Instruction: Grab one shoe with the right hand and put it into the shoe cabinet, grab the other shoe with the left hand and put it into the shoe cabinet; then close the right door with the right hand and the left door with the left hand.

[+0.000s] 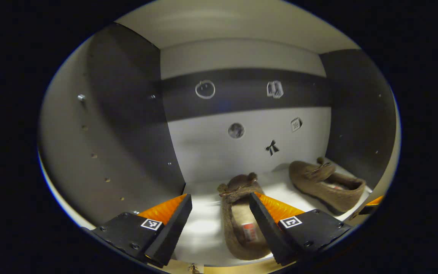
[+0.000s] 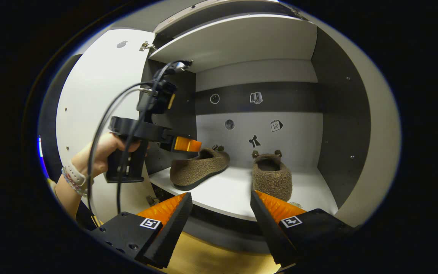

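Both shoes lie on the shoe cabinet (image 2: 356, 114) shelf (image 2: 222, 190). First shoe (image 2: 200, 167) near the cabinet's left wall, second shoe (image 2: 272, 177) toward its right wall, apart. Left tool (image 1: 221, 205) jaws apart, empty, inside the cabinet above the first shoe. Right tool (image 2: 221, 203) jaws apart, empty, before the shelf edge.

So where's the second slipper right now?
Both slippers sit on the cabinet's white shelf. In the right gripper view, one slipper lies on the left beside the left gripper, and the other slipper stands to its right, heel facing the camera.
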The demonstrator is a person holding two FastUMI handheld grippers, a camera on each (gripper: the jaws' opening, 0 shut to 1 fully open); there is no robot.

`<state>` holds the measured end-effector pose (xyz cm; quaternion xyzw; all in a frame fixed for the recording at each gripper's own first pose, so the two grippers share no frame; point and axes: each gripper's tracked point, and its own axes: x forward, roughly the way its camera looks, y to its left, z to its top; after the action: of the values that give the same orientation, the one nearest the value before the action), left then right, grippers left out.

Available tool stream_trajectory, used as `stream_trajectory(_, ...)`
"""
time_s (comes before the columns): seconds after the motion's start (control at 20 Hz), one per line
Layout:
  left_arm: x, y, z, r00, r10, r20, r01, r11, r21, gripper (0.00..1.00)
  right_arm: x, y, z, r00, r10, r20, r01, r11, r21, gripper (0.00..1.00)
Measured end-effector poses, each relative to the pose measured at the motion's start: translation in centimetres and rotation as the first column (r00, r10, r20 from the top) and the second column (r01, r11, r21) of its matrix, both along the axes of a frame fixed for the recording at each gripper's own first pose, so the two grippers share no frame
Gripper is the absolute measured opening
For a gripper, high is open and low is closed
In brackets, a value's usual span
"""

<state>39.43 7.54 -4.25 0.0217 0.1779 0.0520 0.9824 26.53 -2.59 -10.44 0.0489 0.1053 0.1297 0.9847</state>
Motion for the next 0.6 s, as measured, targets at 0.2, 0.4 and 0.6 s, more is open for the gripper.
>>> stream_trajectory(0.2,-7.2,-3.1,5.2,0.99,-0.072,0.125,0.077,0.996,-0.036,0.96,-3.3,0.3,2.0,0.999,-0.038,0.035,0.039,0.999,-0.032,0.98)
stream_trajectory(0.4,-16.4,-5.4,8.6,0.967,-0.141,0.211,0.158,0.985,-0.066,1.0,-8.6,1.0,5.8,0.99,-0.088,0.11,0.091,0.996,-0.023,0.98)
stream_trajectory(0.6,-25.4,-6.1,9.6,0.951,-0.2,0.238,0.208,0.978,-0.009,0.96,-15.6,2.2,10.0,0.975,-0.111,0.194,0.125,0.99,-0.063,0.98)
